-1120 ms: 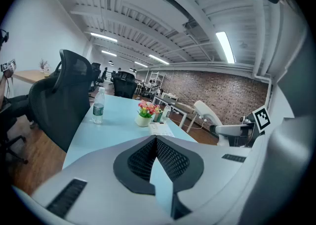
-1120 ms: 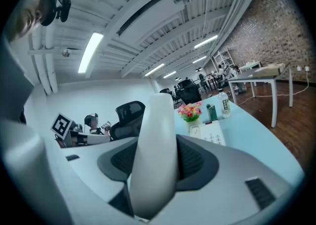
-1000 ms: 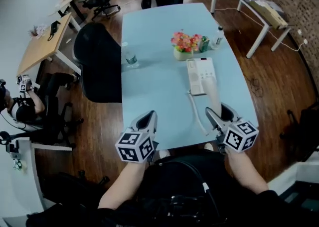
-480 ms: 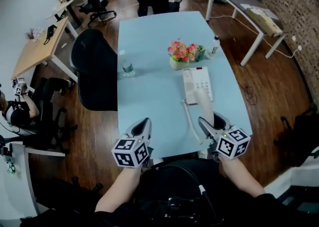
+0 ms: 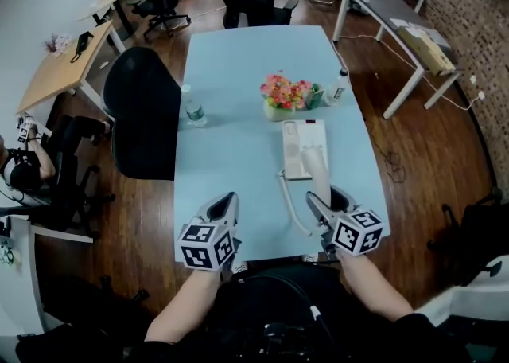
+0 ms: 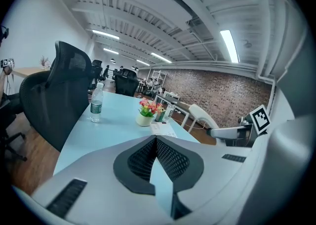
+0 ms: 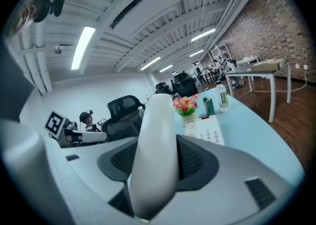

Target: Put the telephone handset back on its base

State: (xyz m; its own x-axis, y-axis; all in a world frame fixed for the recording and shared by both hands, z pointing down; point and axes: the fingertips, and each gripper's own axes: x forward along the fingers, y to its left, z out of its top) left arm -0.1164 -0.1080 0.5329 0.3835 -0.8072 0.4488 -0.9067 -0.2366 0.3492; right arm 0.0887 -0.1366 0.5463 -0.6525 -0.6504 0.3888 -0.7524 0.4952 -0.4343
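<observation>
The white telephone base lies on the light blue table, with its keypad showing in the right gripper view. My right gripper is shut on the white handset, which points away from me with its far end over the base's near right corner. In the right gripper view the handset stands up between the jaws. A coiled cord runs from the base toward the table's near edge. My left gripper hovers over the near edge to the left, shut and holding nothing.
A pot of pink and yellow flowers stands just beyond the base, with a small bottle to its right. A water bottle is at the table's left edge beside a black office chair. Other desks and chairs surround the table.
The head view has swung, so the table sits further left and lower in the picture. The right gripper still holds the handset and has come slightly nearer the base. The left gripper stays shut.
</observation>
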